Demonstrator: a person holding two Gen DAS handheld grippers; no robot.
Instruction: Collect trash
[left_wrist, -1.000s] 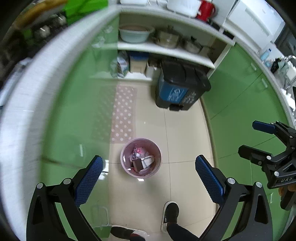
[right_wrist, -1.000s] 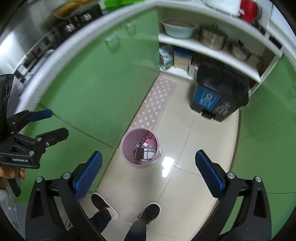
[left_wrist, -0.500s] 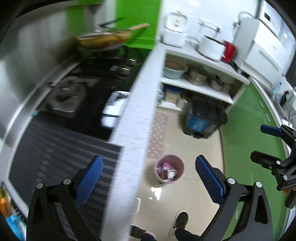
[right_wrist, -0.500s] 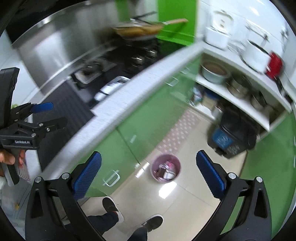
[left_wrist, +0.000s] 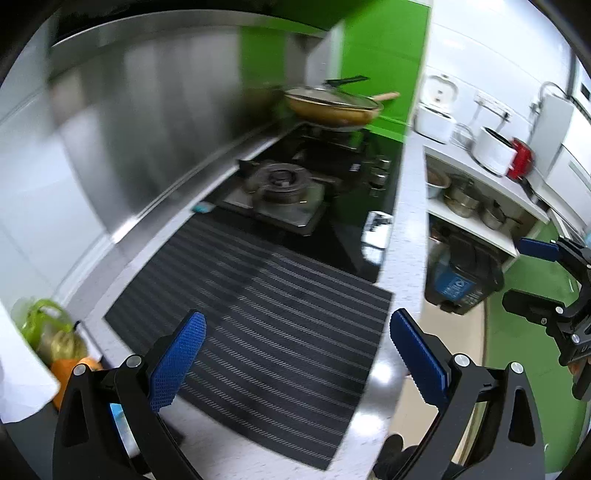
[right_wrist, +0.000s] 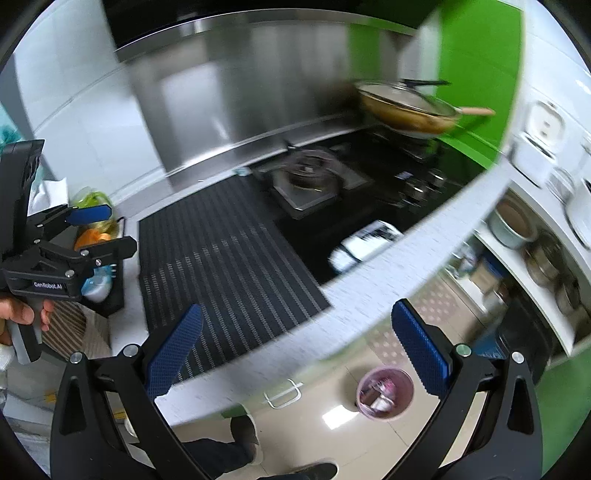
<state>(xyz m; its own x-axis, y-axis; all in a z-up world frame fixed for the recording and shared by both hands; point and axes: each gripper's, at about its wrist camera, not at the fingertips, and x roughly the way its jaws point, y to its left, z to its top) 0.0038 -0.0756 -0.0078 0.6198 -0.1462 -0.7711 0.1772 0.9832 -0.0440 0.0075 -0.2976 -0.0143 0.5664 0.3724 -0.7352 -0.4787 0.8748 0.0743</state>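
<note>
Both grippers have swung up from the floor to the counter. The left gripper (left_wrist: 295, 354) and right gripper (right_wrist: 295, 350) hang spread, holding nothing, over the striped mat (left_wrist: 266, 295), bare ahead. The white packet (right_wrist: 364, 242) lies beyond, near the counter edge (right_wrist: 369, 280). The pink bin (right_wrist: 384, 391) stands below.

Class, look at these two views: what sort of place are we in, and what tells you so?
A home kitchen, most likely: a gas burner set in the counter, a lidded frying pan behind it, and pots on open shelves.
</note>
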